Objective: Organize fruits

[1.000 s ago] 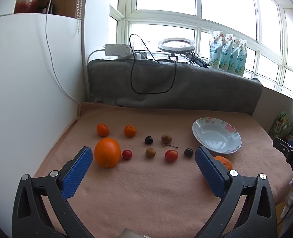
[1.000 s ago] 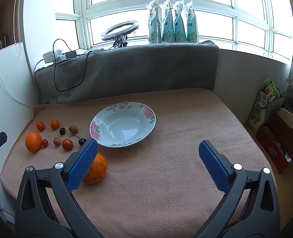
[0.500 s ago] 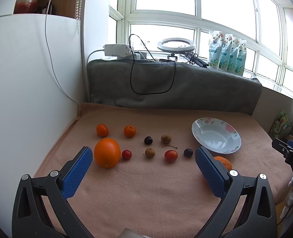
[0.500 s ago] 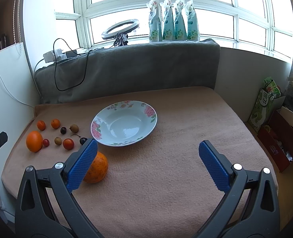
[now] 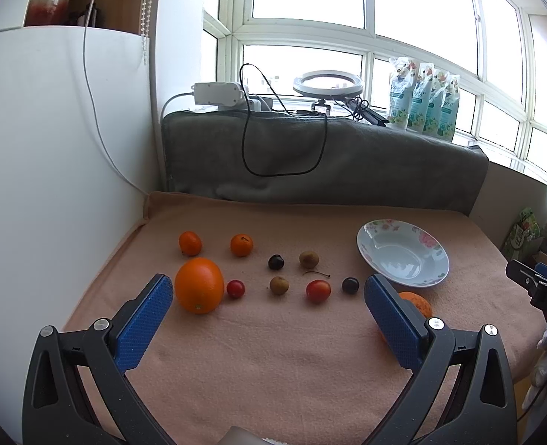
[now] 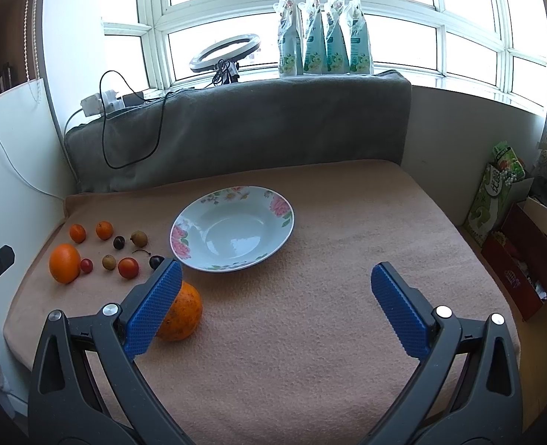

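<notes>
Lying in two loose rows on the peach blanket (image 5: 273, 352): glossy large orange (image 5: 199, 284), small round fruits. Beside floral plate (image 6: 273, 250), duller second orange (image 6: 182, 313). Left gripper (image 5: 269, 324), right gripper (image 6: 275, 306) spread wide, empty.

Bright daylight floods in through the windows (image 5: 347, 3) beyond each claw, blown out to white. Shadows are soft. Fisheye bending curves the edges; corners vignette dark. Focus is sharp.

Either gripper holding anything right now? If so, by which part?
Nothing held. Left gripper and right gripper are both open with only cloth between their pads; the fruits lie loose on the cloth, the plate empty.
</notes>
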A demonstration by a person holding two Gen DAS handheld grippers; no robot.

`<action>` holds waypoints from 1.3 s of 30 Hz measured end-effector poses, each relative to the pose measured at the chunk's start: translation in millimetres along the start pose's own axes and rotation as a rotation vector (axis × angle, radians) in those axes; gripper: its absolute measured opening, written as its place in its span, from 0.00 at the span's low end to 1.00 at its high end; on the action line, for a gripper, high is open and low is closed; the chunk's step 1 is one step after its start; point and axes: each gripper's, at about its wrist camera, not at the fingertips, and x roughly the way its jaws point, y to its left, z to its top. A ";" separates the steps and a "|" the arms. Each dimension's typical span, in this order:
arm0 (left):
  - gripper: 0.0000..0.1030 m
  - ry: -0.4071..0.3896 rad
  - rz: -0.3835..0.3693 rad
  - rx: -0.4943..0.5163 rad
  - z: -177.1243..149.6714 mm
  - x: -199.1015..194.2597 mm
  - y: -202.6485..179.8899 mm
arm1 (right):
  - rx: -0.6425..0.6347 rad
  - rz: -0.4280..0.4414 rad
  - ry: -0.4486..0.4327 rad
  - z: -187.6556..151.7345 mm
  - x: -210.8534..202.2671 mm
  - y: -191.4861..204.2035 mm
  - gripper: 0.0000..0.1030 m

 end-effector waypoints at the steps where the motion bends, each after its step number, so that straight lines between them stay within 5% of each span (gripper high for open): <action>1: 1.00 0.001 -0.001 0.000 -0.1 0.0 0.0 | 0.000 0.001 0.000 0.5 0.0 -0.3 1.00; 26: 1.00 0.042 -0.029 -0.004 -2.6 13.4 -2.2 | 0.014 0.017 0.060 -0.5 14.8 -5.1 1.00; 39: 1.00 0.184 -0.212 -0.085 -18.6 45.6 -5.5 | 0.070 0.189 0.168 -7.9 38.2 -15.1 1.00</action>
